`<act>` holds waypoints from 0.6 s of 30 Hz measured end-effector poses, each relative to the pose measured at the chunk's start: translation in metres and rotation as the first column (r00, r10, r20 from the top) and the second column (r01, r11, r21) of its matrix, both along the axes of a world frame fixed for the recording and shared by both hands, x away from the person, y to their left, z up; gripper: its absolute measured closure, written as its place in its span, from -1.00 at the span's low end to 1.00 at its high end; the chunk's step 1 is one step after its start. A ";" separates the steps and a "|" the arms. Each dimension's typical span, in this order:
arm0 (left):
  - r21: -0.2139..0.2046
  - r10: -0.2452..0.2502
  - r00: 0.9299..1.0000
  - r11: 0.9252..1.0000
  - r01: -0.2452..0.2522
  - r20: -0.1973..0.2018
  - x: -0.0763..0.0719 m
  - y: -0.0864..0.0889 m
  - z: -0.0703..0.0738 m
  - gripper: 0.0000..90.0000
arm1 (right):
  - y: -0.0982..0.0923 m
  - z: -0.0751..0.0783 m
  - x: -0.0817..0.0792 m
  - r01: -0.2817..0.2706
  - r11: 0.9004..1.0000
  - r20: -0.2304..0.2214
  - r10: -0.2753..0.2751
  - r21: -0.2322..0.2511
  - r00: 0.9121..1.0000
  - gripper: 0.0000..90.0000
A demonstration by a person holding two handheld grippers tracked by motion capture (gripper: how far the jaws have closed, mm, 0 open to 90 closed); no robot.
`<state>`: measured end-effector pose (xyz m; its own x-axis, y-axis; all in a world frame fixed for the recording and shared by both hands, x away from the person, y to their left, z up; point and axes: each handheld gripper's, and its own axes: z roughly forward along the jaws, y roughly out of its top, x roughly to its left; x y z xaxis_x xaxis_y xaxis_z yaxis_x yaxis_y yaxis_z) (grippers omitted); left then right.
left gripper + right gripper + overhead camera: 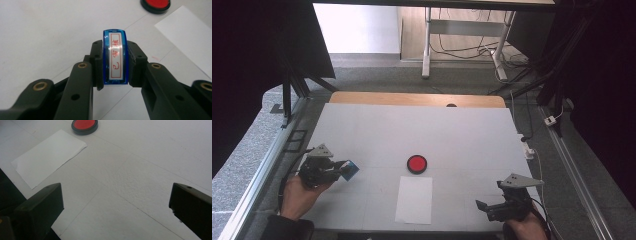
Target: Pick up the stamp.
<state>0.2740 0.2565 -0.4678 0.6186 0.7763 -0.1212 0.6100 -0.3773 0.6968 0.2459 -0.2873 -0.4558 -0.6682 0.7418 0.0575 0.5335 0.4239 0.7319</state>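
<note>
The left gripper (115, 71) pinches a blue stamp (115, 58) upright between its pads, above the bench (362, 130). Ahead to its right lie a white paper sheet (185, 32) and a red ink pad (155, 3). The right gripper (116, 207) stands spread wide, nothing between its jaws.

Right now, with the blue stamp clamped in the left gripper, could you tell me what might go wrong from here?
The left gripper holds the blue stamp only by its narrow sides, so it might twist or slip when pressed onto the red ink pad. The white paper lies loose; the right gripper, open and off to the side, isn't steadying it, so it may shift or lift with the stamp.
</note>
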 end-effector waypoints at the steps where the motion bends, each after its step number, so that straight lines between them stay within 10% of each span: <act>1: -0.005 -0.006 1.000 1.000 0.006 0.010 0.000 -0.001 0.002 0.57 | 0.000 0.000 0.000 -0.001 1.000 0.000 0.001 0.000 1.000 -1.00; 18: -0.035 -0.088 0.992 0.995 0.091 0.090 0.007 -0.025 0.026 0.57 | 0.000 0.000 0.000 -0.001 1.000 0.001 0.001 0.000 1.000 -1.00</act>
